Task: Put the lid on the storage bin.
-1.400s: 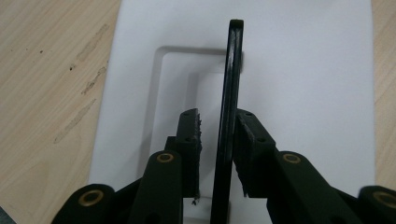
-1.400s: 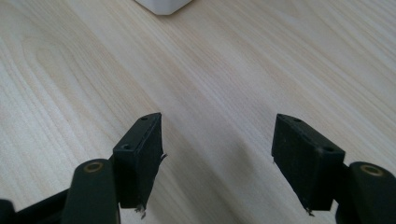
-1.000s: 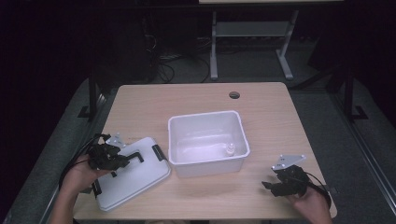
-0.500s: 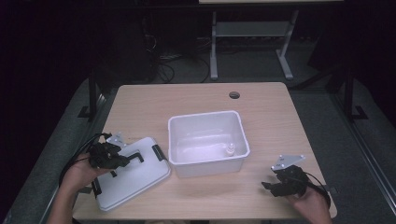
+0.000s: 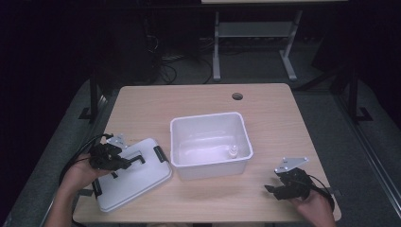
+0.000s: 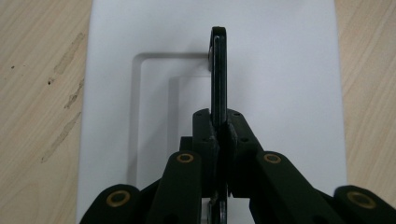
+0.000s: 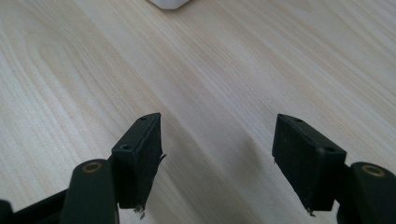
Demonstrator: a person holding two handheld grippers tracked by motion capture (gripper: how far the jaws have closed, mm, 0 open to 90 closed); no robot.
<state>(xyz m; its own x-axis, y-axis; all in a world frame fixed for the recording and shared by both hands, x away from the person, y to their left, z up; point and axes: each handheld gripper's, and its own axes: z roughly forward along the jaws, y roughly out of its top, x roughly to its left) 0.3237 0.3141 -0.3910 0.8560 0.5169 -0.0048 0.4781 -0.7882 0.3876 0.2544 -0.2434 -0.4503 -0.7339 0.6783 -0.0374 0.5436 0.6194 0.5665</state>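
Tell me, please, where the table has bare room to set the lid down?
The far strip between the bin and the round hole is bare, as is the wood right of the bin, ahead of the right gripper. The near left corner is crowded: the lid lies there, its handle clamped by the left gripper.

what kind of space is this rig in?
Probably a lab or data-collection room, not a home. A bare wooden table with a cable hole stands in a dark room; loose cables and a metal stand sit on the floor behind it.
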